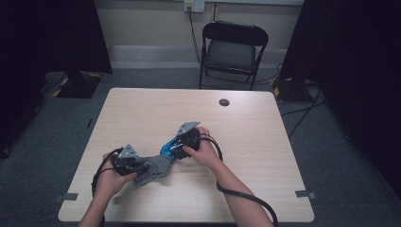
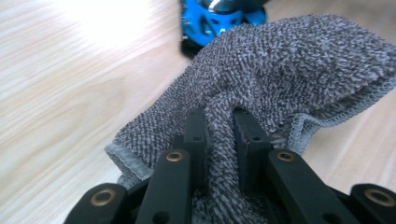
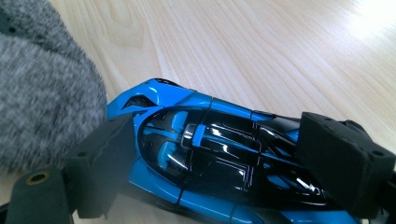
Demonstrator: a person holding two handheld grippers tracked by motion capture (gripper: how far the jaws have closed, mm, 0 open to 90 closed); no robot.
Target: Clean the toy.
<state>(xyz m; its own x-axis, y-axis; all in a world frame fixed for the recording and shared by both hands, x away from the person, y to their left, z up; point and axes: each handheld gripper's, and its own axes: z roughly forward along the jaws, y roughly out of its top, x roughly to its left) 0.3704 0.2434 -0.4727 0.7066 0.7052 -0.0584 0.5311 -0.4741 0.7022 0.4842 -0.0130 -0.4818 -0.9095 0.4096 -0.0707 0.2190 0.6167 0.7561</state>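
Black jaws of the left gripper (image 2: pixel 219 140) pinch a fold of grey terry cloth (image 2: pixel 289 70), low centre in its view. Right gripper (image 3: pixel 219 163) clamps the glossy blue-and-black toy car (image 3: pixel 210 154) on the pale wooden table (image 1: pixel 255 123), cloth touching its end.

Cloth and toy car meeting near the table's middle, on my side.

I see the cloth (image 1: pixel 153 169) on the table (image 1: pixel 246 142), pinched in my left gripper (image 1: pixel 142 166) at its 9 o'clock; the toy car (image 1: pixel 171 149) touches it at 1 o'clock, clamped in my right gripper (image 1: pixel 178 150). Chair (image 1: pixel 232 49) beyond, 12 o'clock.
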